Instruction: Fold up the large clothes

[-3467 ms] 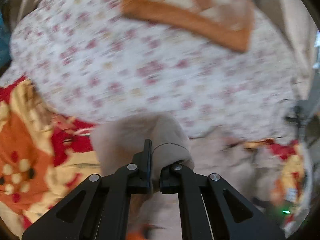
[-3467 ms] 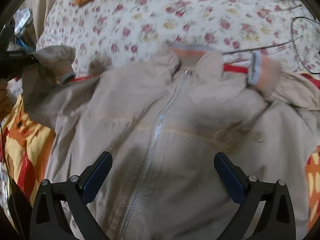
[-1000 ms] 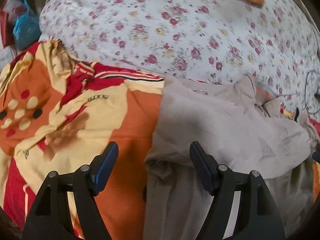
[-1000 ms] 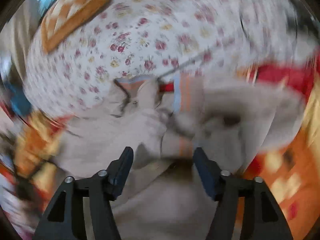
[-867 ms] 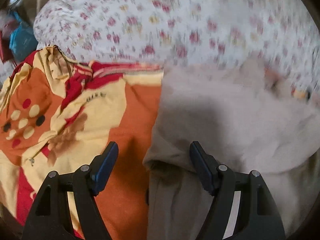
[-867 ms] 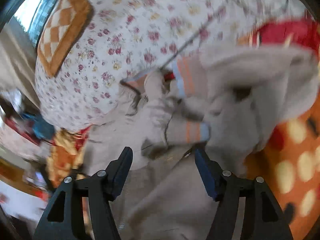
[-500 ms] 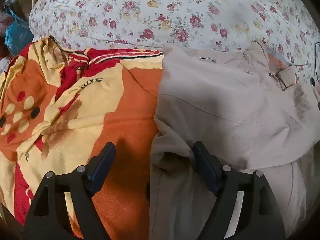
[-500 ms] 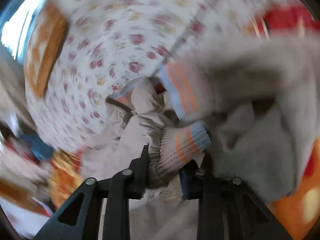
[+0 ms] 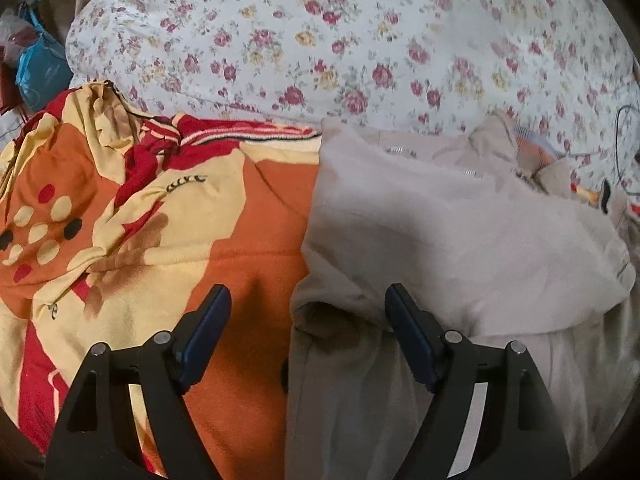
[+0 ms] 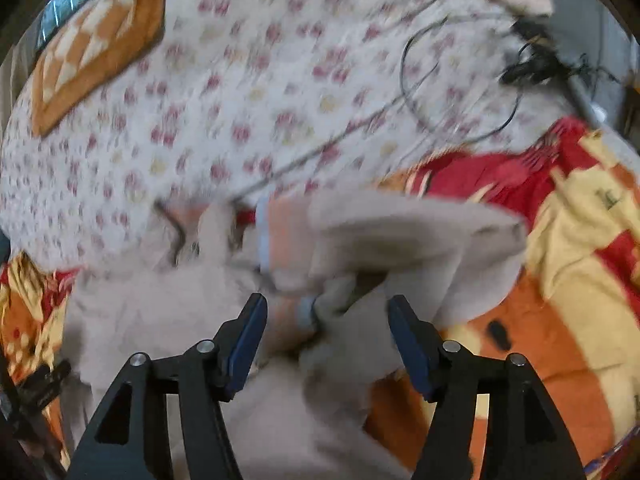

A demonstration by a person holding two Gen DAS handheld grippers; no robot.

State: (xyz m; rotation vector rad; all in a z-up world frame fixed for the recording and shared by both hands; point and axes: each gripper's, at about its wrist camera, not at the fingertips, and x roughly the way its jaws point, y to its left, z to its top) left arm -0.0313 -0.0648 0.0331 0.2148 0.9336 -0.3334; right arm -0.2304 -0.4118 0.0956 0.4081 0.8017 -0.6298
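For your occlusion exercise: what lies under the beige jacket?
The orange, yellow and red blanket shows beside the beige jacket and runs beneath its edge. How far it continues underneath is hidden.

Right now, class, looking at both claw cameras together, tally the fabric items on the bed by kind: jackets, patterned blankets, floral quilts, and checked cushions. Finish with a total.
Jacket: 1, beige
Blanket: 1, orange, yellow and red
Quilt: 1, white with flowers
Cushion: 1, orange and white checks
Total: 4
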